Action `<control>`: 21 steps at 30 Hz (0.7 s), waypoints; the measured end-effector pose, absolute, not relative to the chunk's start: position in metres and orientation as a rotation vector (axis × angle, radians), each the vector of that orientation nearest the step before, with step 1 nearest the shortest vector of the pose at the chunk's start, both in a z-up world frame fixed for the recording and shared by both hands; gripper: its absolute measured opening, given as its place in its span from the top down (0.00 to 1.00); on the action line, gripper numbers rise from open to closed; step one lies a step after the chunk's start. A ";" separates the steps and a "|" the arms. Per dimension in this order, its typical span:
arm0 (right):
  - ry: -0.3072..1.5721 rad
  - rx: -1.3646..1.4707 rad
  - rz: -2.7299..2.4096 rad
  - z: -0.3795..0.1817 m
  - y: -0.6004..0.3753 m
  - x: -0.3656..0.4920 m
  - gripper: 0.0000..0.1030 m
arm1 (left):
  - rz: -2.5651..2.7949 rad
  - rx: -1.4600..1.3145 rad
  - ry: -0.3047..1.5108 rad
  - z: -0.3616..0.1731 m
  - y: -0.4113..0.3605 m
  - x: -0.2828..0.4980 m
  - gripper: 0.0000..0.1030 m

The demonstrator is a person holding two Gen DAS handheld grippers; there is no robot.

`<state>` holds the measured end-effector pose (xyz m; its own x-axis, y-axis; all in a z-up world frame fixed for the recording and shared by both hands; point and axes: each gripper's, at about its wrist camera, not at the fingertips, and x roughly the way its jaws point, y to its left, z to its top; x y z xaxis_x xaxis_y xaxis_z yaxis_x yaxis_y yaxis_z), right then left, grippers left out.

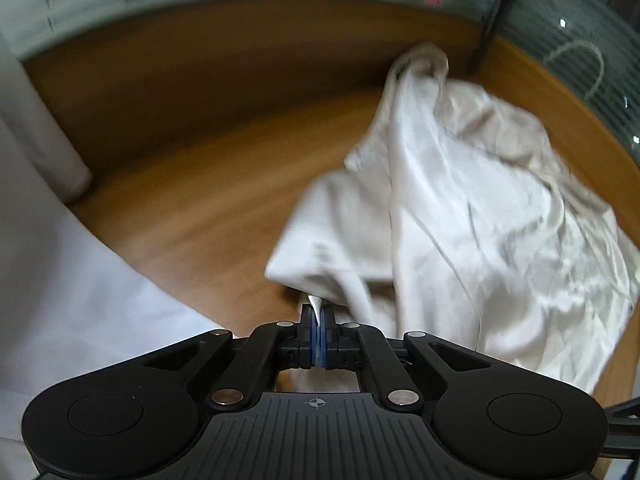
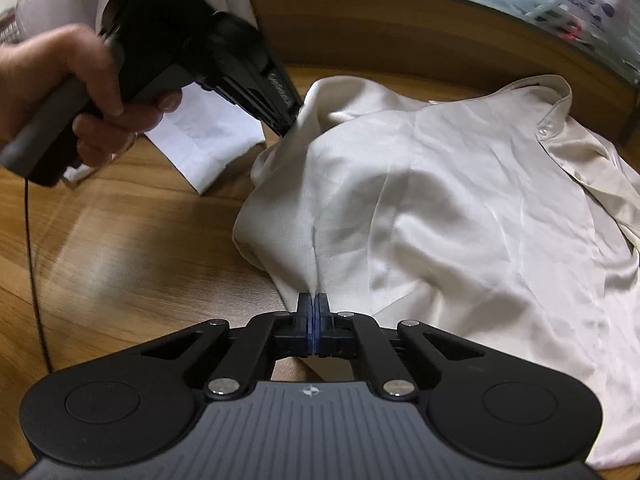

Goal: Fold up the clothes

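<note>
Right claw [image 2: 313,300] is closed on a pinch of cream shirt [image 2: 440,208] at its near hem — fabric gathers into a ridge running away from the tips. The shirt lies rumpled on the wooden worktop [image 2: 120,248], collar [image 2: 560,96] and a button at far right. Left claw [image 2: 289,126], held by a hand [image 2: 64,92], meets the shirt's far left edge — its tips are hidden by cloth. A white sheet [image 2: 208,140] lies beyond it.

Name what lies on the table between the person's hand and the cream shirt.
In the right wrist view, a white sheet lies on the wooden table between the hand and the cream shirt.
</note>
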<state>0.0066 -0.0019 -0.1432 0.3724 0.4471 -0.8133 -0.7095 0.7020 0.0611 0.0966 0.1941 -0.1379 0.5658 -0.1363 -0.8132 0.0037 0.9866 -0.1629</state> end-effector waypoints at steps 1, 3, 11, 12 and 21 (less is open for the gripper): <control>0.921 -0.306 0.760 -0.138 -0.005 0.005 1.00 | -0.064 -0.152 0.945 -0.130 0.198 0.094 0.96; 0.921 -0.245 0.765 -0.122 -0.013 0.004 1.00 | -0.020 -0.165 0.903 -0.115 0.208 0.092 0.96; 0.884 0.044 0.804 -0.055 -0.056 0.006 1.00 | 0.059 -0.199 0.734 -0.044 0.226 0.090 0.97; 0.879 0.080 0.799 -0.048 -0.063 0.008 1.00 | 0.042 -0.189 0.707 -0.034 0.220 0.091 0.97; 0.901 0.366 0.611 -0.042 -0.151 0.028 1.00 | -0.160 -0.090 0.621 0.005 0.128 0.126 0.97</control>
